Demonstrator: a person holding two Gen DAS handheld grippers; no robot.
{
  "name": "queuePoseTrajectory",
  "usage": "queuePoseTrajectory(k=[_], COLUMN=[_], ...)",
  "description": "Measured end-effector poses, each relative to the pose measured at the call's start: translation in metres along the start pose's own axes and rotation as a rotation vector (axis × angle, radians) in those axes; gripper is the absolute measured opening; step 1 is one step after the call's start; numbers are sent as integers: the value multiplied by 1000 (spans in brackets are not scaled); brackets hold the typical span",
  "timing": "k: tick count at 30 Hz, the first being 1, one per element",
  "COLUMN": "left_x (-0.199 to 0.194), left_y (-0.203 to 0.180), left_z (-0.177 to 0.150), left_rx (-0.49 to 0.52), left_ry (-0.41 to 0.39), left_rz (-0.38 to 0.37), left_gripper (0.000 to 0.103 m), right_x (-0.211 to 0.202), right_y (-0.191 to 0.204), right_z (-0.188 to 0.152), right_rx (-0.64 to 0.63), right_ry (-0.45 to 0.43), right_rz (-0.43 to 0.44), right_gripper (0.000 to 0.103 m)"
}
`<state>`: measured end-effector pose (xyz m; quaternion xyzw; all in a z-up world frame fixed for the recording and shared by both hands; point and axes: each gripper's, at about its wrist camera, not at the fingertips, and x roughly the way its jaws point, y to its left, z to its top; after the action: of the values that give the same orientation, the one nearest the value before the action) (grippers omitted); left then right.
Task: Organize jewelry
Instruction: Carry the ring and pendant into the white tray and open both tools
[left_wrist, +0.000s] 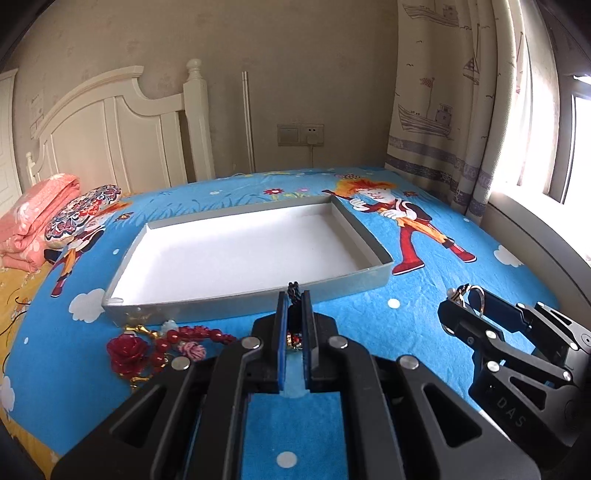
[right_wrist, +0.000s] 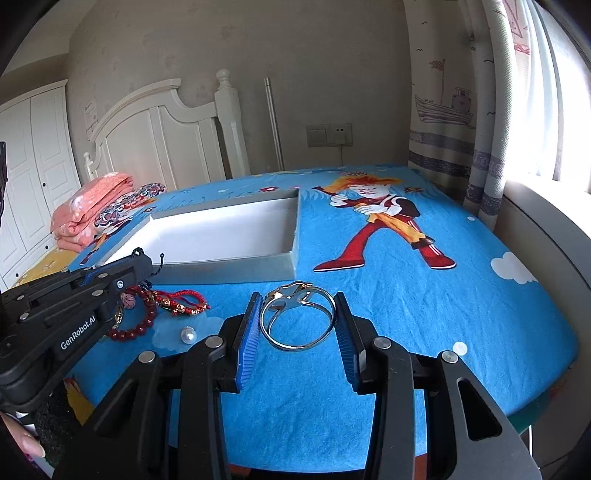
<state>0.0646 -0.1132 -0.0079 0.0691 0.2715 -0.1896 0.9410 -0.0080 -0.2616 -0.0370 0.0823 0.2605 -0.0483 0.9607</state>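
Observation:
A shallow grey box (left_wrist: 236, 308) with a white lining lies on the blue cartoon sheet; it also shows in the right wrist view (right_wrist: 229, 271). My left gripper (left_wrist: 294, 295) is shut on a black cord with red and gold beads (left_wrist: 293, 291), just in front of the box's near wall. My right gripper (right_wrist: 298, 295) is shut on a silver ring (right_wrist: 295, 321) held between its blue pads; it shows at the right in the left wrist view (left_wrist: 466, 295). A red rose brooch (left_wrist: 123, 350), red bead bracelets (right_wrist: 147, 317) and a pearl (right_wrist: 187, 335) lie on the sheet.
The bed's headboard (left_wrist: 110, 125) stands at the back left. A folded pink quilt (left_wrist: 33, 218) and a patterned pillow (left_wrist: 83, 212) lie beside it. Curtains (left_wrist: 454, 110) and a window ledge are on the right. The sheet's edge drops off at the right.

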Motion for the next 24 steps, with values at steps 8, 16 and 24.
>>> queuePoseTrajectory(k=[8, 16, 24], left_x=[-30, -38, -35], left_y=[47, 67, 82], left_z=[11, 1, -1], left_rx=[-62, -99, -119], left_ry=[-57, -56, -51], left_rz=[53, 63, 84], left_gripper=[7, 7, 7], right_x=[-7, -6, 2], right_y=[37, 65, 80], right_z=[12, 17, 22], right_rx=[-70, -124, -146], right_ry=[-31, -32, -30], right_rz=[40, 61, 66], right_gripper=[38, 38, 38])
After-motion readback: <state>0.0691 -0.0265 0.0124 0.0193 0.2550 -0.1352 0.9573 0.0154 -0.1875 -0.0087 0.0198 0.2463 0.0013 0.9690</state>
